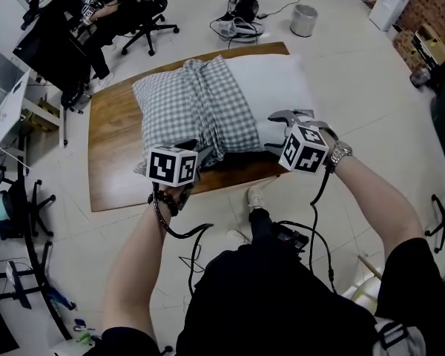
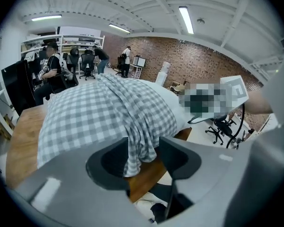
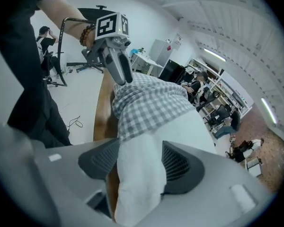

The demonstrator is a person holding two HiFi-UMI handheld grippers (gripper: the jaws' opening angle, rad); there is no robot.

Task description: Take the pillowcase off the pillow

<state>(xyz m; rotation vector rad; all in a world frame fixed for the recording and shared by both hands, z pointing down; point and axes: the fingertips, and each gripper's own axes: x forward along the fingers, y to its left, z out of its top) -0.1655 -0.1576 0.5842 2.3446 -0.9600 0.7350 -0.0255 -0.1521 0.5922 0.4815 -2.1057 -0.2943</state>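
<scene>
A pillow (image 1: 278, 87) lies on a wooden table (image 1: 111, 173). The grey-and-white checked pillowcase (image 1: 193, 110) is bunched over its left half, and the right half shows bare white. At the table's near edge my left gripper (image 1: 204, 154) is shut on a fold of the pillowcase (image 2: 104, 112), which hangs between the jaws of the left gripper (image 2: 142, 157). My right gripper (image 1: 293, 121) is at the pillow's near right corner. In the right gripper view the white pillow (image 3: 180, 126) fills the gap of the right gripper (image 3: 139, 162), whose jaws stand wide and open. The left gripper (image 3: 124, 77) shows there above the pillowcase (image 3: 146, 100).
The table's near edge (image 2: 23, 141) is bare wood. Beyond the table are a seated person at desks (image 1: 96, 6), office chairs (image 1: 152, 24), a white bin (image 1: 304, 19) and cables on the floor (image 1: 237, 28). Gripper cables hang by my legs (image 1: 311, 236).
</scene>
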